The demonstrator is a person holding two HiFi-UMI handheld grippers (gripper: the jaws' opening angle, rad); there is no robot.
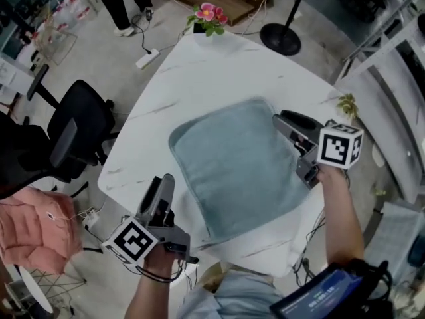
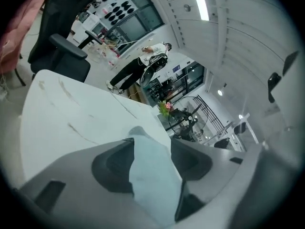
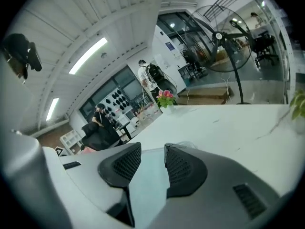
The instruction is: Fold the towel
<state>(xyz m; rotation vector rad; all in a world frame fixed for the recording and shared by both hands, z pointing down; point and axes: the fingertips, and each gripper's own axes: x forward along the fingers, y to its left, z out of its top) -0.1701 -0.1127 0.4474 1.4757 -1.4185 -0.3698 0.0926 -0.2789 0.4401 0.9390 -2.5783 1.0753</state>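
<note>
While you look along the left gripper (image 2: 151, 143): its two jaws stand wide apart. Pale blue cloth from the towel (image 1: 239, 165) fills the gap between them, but the jaws do not squeeze it.
Left grip: nothing is held. You cannot tell if the cloth brushes a jaw.
Right gripper (image 3: 152, 149): its jaws are apart too, with a smaller gap. The same blue cloth shows through the gap, lying under the jaws. They press on nothing.
Right grip: nothing is held.
Left gripper's place: in the head view it sits at your near left, low over the table's edge. Its tips are just beside the towel's left side.
Right gripper's place: it is at the towel's right side, and its tips reach in over the cloth.
Towel: it lies flat and spread out on the table (image 1: 199, 78), in the middle and toward your side. It is grey-blue with round corners.
Table: white, with thin grey lines in it.
Flowers (image 1: 209, 15): pink, in a small pot at the table's far corner, well apart from the towel.
Chair (image 1: 76, 135): black, on the floor just beside the table's left side.
Fan (image 3: 224, 37): tall, standing on the floor past the table's far side.
</note>
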